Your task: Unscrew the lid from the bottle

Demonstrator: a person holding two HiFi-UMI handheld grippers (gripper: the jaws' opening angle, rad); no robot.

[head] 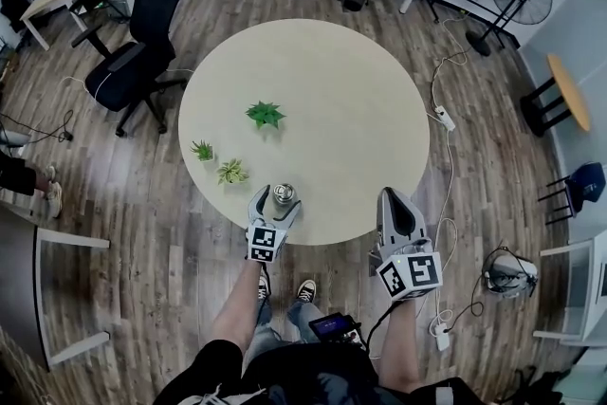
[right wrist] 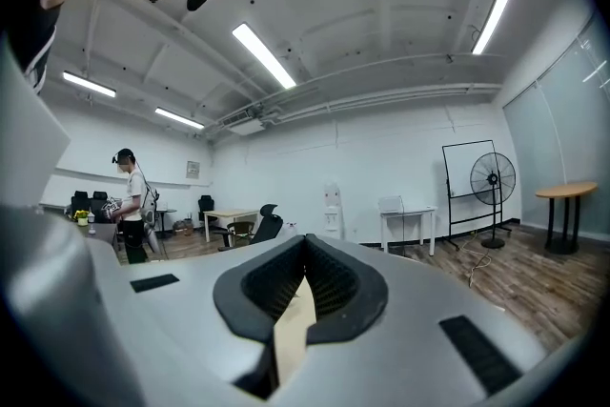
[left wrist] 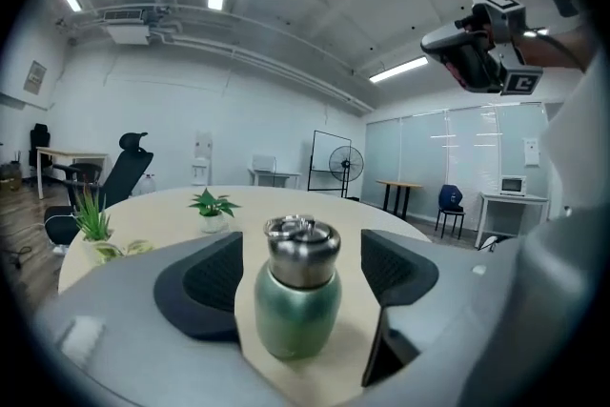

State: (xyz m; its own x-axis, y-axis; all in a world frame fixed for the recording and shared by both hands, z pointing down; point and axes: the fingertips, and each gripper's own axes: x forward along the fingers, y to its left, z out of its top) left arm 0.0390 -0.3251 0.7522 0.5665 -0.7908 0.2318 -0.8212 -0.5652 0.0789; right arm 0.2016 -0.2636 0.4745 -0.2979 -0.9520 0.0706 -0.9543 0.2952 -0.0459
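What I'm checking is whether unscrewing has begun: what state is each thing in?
bottle: upright on the round table, between the left gripper's jaws, untouched.
lid: on the bottle, not removed.
left gripper: open, pads clear of the bottle on both sides.
right gripper: shut, nothing between its jaws.
potted plants: three, all upright on the table.

The left gripper [left wrist: 303, 274] is holding its jaws wide apart, with the dark pads [left wrist: 214, 276] standing clear of the green bottle [left wrist: 294, 319] at its 9 and 3 o'clock. The bottle is standing upright on the beige table [left wrist: 162, 205], and the steel lid [left wrist: 301, 248] is sitting on top. A small potted plant [left wrist: 212, 208] is sitting at 10 o'clock and a leafy plant [left wrist: 92, 222] at 9 o'clock, while the right gripper [left wrist: 457, 52] is hanging at 2 o'clock
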